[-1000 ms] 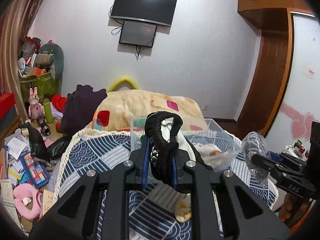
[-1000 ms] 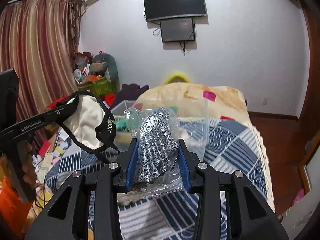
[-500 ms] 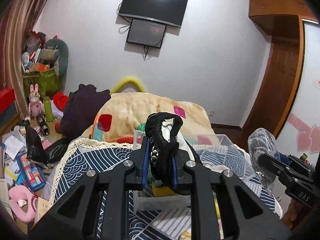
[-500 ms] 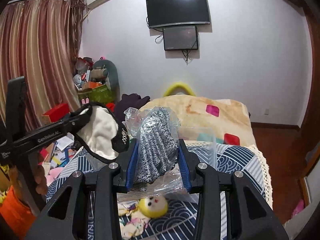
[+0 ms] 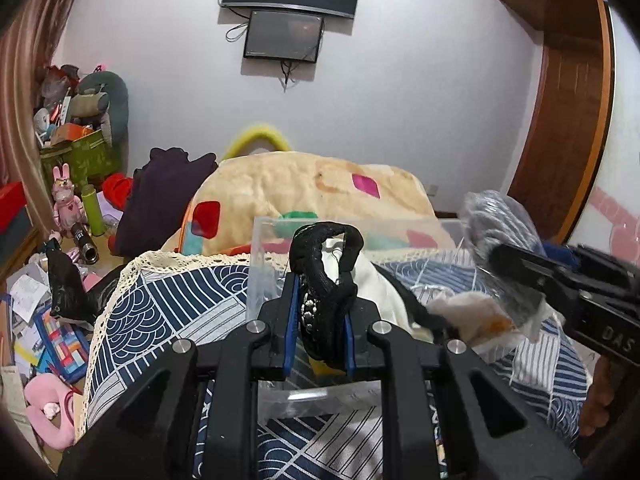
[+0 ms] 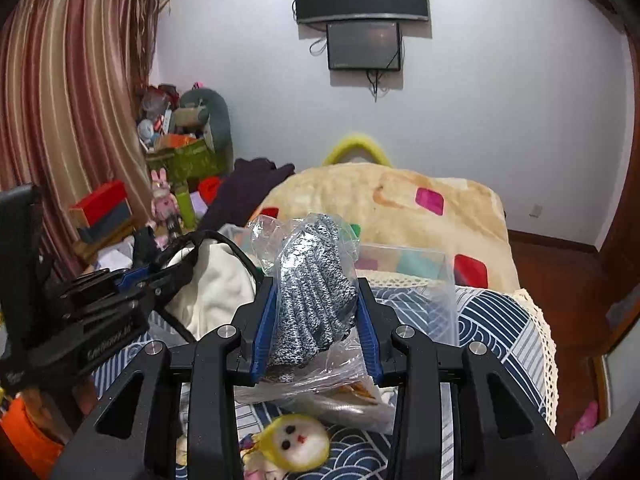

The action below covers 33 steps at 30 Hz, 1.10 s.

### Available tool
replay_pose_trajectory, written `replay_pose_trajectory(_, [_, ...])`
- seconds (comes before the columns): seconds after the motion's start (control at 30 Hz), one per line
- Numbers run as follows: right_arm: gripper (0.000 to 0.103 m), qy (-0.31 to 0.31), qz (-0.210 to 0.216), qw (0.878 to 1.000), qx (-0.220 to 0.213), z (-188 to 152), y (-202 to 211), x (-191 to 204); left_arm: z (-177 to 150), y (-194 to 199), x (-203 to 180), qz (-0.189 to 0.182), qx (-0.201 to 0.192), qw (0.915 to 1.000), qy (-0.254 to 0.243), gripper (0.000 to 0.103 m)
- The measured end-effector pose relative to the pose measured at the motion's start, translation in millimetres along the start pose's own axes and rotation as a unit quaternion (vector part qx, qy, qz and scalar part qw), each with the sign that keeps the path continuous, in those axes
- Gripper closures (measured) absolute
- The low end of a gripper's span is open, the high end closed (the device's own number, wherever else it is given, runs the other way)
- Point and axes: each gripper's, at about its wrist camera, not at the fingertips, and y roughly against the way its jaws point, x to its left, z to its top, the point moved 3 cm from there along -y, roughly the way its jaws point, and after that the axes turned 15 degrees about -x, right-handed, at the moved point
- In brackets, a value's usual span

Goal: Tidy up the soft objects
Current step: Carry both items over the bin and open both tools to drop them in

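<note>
My left gripper (image 5: 319,320) is shut on a black-trimmed cream cloth item (image 5: 326,280), whose cream part (image 6: 212,284) hangs to the left in the right wrist view. My right gripper (image 6: 316,320) is shut on a grey knit item in a clear plastic bag (image 6: 312,280); it shows at the right of the left wrist view (image 5: 500,224). Both are held above a clear plastic box (image 5: 272,248) on the bed; its far corner also shows in the right wrist view (image 6: 444,280). A yellow-haired doll (image 6: 298,440) lies below my right gripper.
The bed has a blue patterned cover (image 5: 168,304) with a lace edge and a beige blanket (image 5: 312,184) behind. Toys and papers litter the floor at left (image 5: 48,320). A wooden door (image 5: 560,120) stands at right. White cloths (image 5: 472,312) lie by the box.
Both grippers have come closer together over the clear box with their loads still held. The box now sits right under the left gripper's fingers.
</note>
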Motion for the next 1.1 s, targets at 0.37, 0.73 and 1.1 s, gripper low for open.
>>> replay_pose_trajectory(0.37, [0.068, 0.019, -0.013, 0.998, 0.061, -12.7, -33.9, -1.3, -11.8, -5.2, -1.0, 0.005, 0.020, 0.9996, -0.021, 0.081])
replay_pose_trajectory(0.73, [0.066, 0.006, -0.014, 0.996, 0.087, -25.0, -33.6, -9.7, -13.3, -3.1, 4.3, -0.001, 0.029, 0.9995, -0.008, 0.055])
replay_pose_trajectory(1.1, [0.047, 0.012, -0.006, 1.000, 0.027, -1.6, 4.9, -2.7, 1.1, 22.4, -4.4, -0.017, 0.010, 0.9997, -0.013, 0.031])
